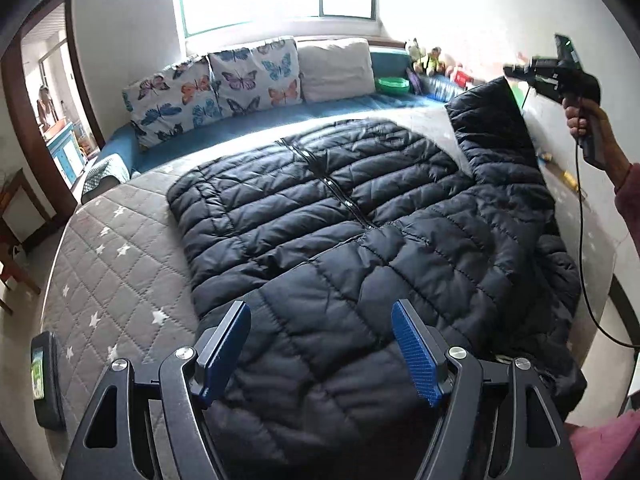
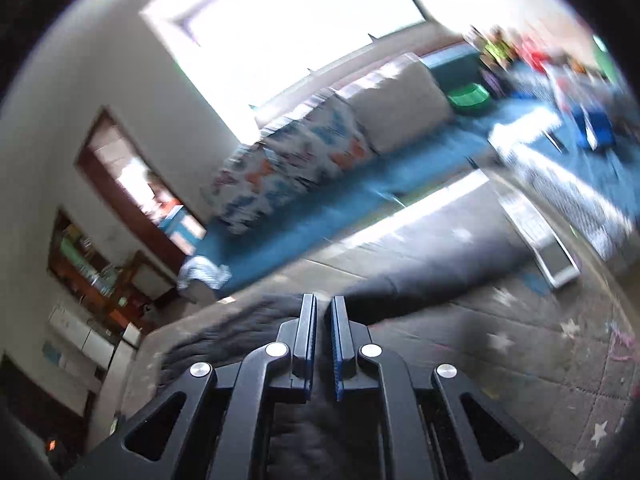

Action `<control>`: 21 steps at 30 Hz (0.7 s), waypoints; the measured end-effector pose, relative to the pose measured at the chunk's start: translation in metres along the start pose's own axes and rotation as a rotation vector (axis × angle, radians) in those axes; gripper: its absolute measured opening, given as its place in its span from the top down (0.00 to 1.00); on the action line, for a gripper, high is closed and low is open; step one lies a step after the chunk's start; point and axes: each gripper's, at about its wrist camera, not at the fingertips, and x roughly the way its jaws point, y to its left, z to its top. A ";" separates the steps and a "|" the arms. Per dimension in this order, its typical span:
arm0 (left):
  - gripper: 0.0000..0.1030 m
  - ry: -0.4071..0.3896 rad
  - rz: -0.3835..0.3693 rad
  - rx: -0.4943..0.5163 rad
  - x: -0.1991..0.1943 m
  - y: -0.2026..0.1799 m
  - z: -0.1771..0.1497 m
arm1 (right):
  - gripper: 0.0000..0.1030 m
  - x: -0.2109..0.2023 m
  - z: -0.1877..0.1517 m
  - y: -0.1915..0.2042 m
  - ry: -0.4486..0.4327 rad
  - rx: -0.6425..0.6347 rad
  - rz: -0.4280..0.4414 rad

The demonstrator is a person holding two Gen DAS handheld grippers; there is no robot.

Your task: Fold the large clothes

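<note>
- A black quilted puffer jacket [image 1: 340,216] lies spread front-up on a grey quilted mattress with white stars [image 1: 116,264], its zipper [image 1: 332,184] running away from the left wrist camera toward the blue couch [image 1: 224,136] under the window.
- The right gripper [image 1: 516,70], held in a hand [image 1: 580,118] at the far right of the left wrist view, is raised above the mattress with one black sleeve [image 1: 496,136] hanging from its tip, so the sleeve stands up off the jacket's body.
- In the right wrist view the right gripper's jaws sit nearly together, with dark padded fabric running up between the blue pads [image 2: 340,356]; I judge it clamped on that sleeve.
- The left gripper [image 1: 320,348] hovers over the near part of the jacket, its blue pads [image 1: 416,352] spread wide and holding nothing; whether they touch the fabric I cannot tell.
- The coming move turns on the sleeve: it lies on the right side of the zipper line, and its long axis runs from the shoulder up to the right gripper.
- Judging from this, the sleeve needs to swing leftward across the body toward the zipper, and the right hand already carries it, while the left is nearer the hem.
</note>
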 end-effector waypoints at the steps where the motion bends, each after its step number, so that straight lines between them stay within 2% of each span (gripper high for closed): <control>1: 0.25 -0.015 0.005 -0.002 -0.007 0.003 -0.004 | 0.91 -0.013 -0.003 0.030 -0.027 -0.049 0.060; 3: 0.25 -0.047 0.008 -0.015 -0.022 0.009 -0.017 | 0.91 -0.031 -0.016 0.086 -0.063 -0.150 0.127; 5: 0.25 -0.064 -0.008 -0.043 -0.034 0.017 -0.029 | 0.91 -0.042 -0.035 0.128 -0.052 -0.207 0.185; 6: 0.25 -0.066 -0.013 -0.052 -0.038 0.021 -0.033 | 0.91 -0.045 -0.046 0.142 -0.053 -0.247 0.186; 8: 0.25 -0.071 -0.017 -0.063 -0.046 0.028 -0.042 | 0.91 -0.047 -0.064 0.167 -0.066 -0.344 0.130; 9: 0.25 -0.073 -0.014 -0.066 -0.050 0.032 -0.046 | 0.91 -0.044 -0.068 0.170 -0.046 -0.364 0.112; 12: 0.25 -0.078 0.000 -0.076 -0.059 0.042 -0.053 | 0.86 -0.027 -0.068 0.154 0.038 -0.335 0.051; 13: 0.25 -0.078 0.004 -0.085 -0.060 0.046 -0.055 | 0.77 -0.023 -0.067 0.144 0.056 -0.319 0.040; 14: 0.24 -0.076 0.005 -0.102 -0.062 0.051 -0.056 | 0.63 -0.018 -0.062 0.133 0.078 -0.300 0.032; 15: 0.23 -0.073 0.005 -0.114 -0.061 0.054 -0.055 | 0.54 -0.016 -0.060 0.118 0.083 -0.277 0.007; 16: 0.20 -0.070 0.007 -0.129 -0.061 0.057 -0.055 | 0.36 -0.014 -0.058 0.104 0.088 -0.258 -0.015; 17: 0.20 -0.064 0.008 -0.142 -0.058 0.060 -0.052 | 0.30 -0.012 -0.057 0.093 0.103 -0.250 -0.024; 21: 0.20 -0.028 0.039 -0.165 -0.048 0.060 -0.042 | 0.30 0.007 -0.049 0.031 0.164 -0.202 -0.114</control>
